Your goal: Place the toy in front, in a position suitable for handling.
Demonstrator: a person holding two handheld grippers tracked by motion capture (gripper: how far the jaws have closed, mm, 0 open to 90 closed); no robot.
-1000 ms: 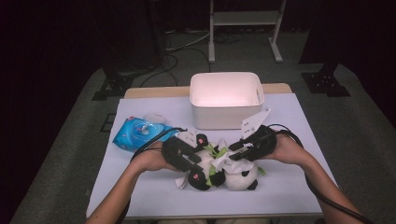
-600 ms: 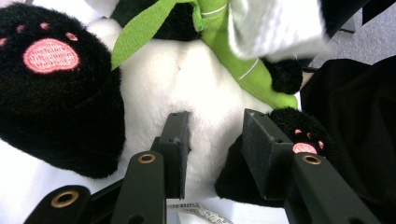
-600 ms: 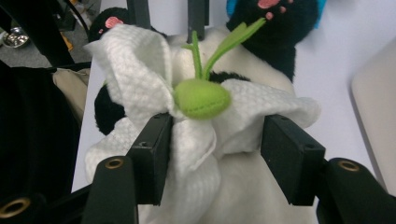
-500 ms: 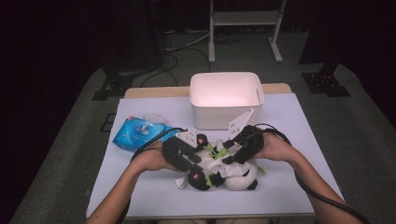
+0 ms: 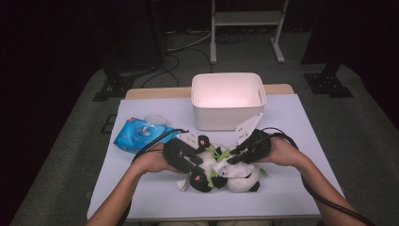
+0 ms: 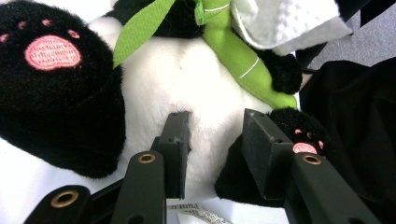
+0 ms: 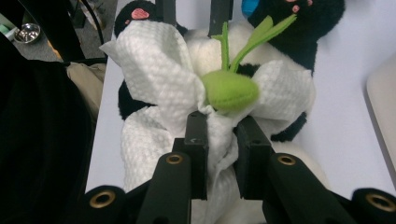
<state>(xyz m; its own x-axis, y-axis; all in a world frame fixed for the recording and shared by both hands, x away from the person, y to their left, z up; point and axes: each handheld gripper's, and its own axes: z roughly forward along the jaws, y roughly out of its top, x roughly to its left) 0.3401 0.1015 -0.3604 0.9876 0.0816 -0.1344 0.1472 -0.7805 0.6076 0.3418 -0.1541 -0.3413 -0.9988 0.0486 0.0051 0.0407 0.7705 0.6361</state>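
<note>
Table (image 5: 141, 193) covered in pale sheet is seen from above, white bin (image 5: 228, 101) at its far middle. Panda plush (image 5: 233, 176) lies near front edge, just in front of bin; blue wipes pack (image 5: 141, 134) sits left of panda. Left gripper (image 6: 212, 140) is pressed into panda's white belly, jaws narrowed, fur pinched between them. Right gripper (image 7: 219, 140) has just been closing; its jaws are clamped on white wipe (image 7: 159, 79) bunched over panda beside green bamboo piece (image 7: 229, 91)
</note>
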